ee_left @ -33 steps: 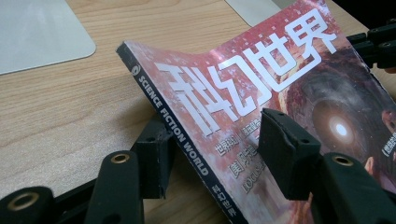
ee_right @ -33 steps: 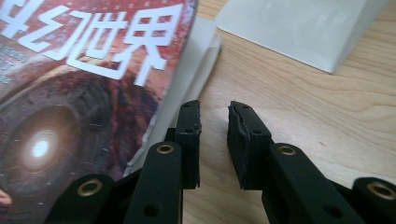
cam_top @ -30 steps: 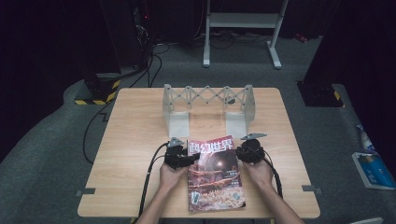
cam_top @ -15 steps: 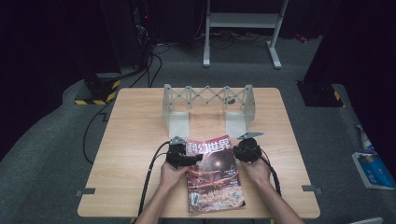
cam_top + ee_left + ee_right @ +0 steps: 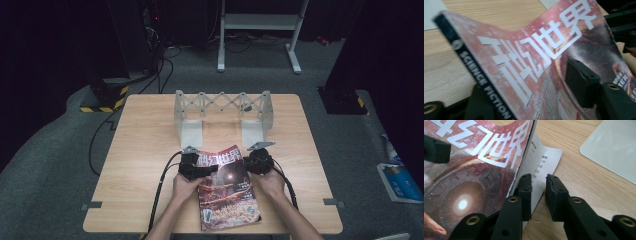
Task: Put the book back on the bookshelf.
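Note:
A red science-fiction magazine (image 5: pixel 227 192) lies on the wooden table (image 5: pixel 145 150) near its front edge. My left gripper (image 5: pixel 200 169) is shut on the top corner by the spine; in the left gripper view one jaw presses on the cover (image 5: pixel 524 62) and the other sits beneath it. My right gripper (image 5: pixel 252 162) is at the magazine's right edge (image 5: pixel 474 170). Its jaws stand a narrow gap apart (image 5: pixel 539 192) over a white printed slip (image 5: pixel 546 160) that pokes out from under the cover. Nothing is between them.
A white fold-out rack (image 5: pixel 222 112) with two flat base plates stands behind the magazine; one plate (image 5: pixel 614 150) lies just beyond my right gripper. Cables trail from both grippers off the table's front. Bare wood lies on both sides.
My right gripper has slid a little to the left, up to the magazine's right edge. The left gripper and the magazine have barely moved.

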A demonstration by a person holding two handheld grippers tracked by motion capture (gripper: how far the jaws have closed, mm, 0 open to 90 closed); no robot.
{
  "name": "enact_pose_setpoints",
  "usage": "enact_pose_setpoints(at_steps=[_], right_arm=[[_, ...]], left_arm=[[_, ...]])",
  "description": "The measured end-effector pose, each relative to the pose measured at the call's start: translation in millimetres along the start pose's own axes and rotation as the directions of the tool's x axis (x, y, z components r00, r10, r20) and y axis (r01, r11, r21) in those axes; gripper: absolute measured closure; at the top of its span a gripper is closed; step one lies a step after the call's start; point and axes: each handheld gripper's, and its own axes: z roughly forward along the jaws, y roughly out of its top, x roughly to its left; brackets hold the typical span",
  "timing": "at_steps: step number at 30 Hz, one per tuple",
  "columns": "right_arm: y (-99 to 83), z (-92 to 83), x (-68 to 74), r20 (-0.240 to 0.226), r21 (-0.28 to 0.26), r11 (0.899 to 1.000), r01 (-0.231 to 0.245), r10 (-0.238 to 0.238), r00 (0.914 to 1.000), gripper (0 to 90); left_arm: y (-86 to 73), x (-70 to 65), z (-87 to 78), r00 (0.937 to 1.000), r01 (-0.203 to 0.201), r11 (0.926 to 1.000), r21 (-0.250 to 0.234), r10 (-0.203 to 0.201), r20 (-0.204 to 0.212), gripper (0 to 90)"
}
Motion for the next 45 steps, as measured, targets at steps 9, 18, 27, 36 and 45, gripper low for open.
enact_pose_setpoints(at_steps=[9, 18, 27, 36, 45], right_arm=[[-16.2, -16.7, -15.4, -0.01, -0.026, 0.998, -0.051, 0.051, 0.9987, 58.3], [-30.0, -25.6, -12.7, -0.037, -0.039, 0.999, -0.022, 0.02, 0.9991, 52.9], [-30.7, -20.2, -11.3, -0.032, -0.041, 0.999, -0.03, 0.029, 0.9991, 52.1], [-30.9, -20.7, -12.0, -0.021, -0.04, 0.999, -0.028, 0.027, 0.9994, 52.4], [-38.6, -26.1, -15.4, 0.006, -0.061, 0.998, -0.033, 0.034, 0.9994, 50.2]], left_arm=[[1.4, 3.0, -2.7, 0.9984, 0.054, 0.9983, 0.019, -0.054, -0.019, 59.4], [2.3, 3.3, -3.9, 0.9957, 0.09, 0.9952, 0.038, -0.09, -0.022, 65.0], [5.0, 0.0, -9.7, 0.993, 0.118, 0.9921, 0.044, -0.117, -0.015, 71.2], [8.8, -7.3, -16.0, 0.9907, 0.136, 0.9905, 0.015, -0.136, -0.001, 77.6], [12.5, -13.8, -26.2, 0.9893, 0.141, 0.9898, -0.02, -0.14, 0.041, 80.7]])
